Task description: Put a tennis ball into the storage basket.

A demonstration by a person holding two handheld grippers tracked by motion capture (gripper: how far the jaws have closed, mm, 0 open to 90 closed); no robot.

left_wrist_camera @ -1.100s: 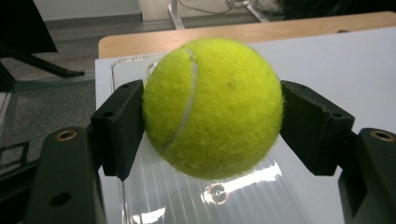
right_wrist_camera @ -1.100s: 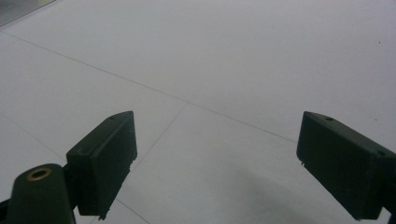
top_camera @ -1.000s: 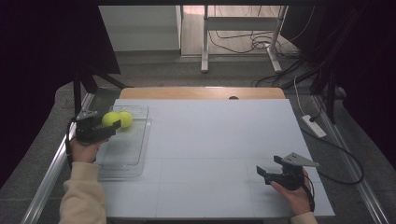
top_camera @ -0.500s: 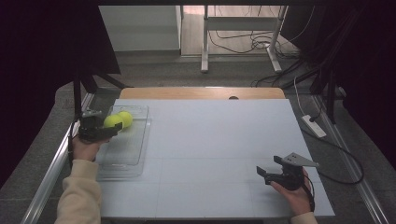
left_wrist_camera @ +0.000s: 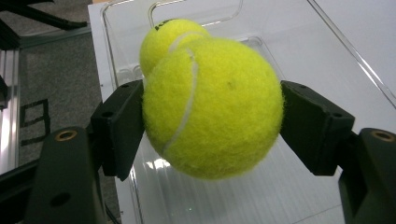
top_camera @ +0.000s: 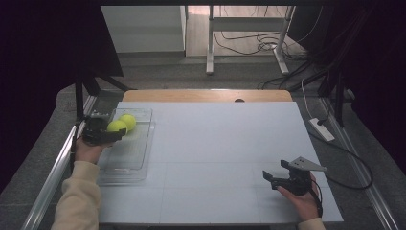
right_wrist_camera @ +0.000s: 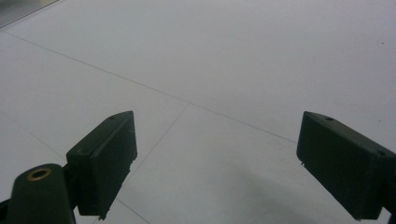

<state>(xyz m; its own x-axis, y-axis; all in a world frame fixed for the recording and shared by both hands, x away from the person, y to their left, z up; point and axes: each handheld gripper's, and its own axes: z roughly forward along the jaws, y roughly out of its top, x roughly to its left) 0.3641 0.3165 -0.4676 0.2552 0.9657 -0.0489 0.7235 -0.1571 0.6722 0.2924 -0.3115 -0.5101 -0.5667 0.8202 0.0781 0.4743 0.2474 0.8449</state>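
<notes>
Holding tennis ball (left_wrist_camera: 212, 109) above clear tray (top_camera: 139, 155), left gripper (top_camera: 111, 134) clamped; second ball (top_camera: 128, 120) inside tray; right gripper (top_camera: 273, 178) wide open, empty.

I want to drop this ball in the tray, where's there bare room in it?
The near half of the tray, toward the person, is bare. The far end is crowded: a second ball lies there, right behind the held ball in the left gripper.
</notes>
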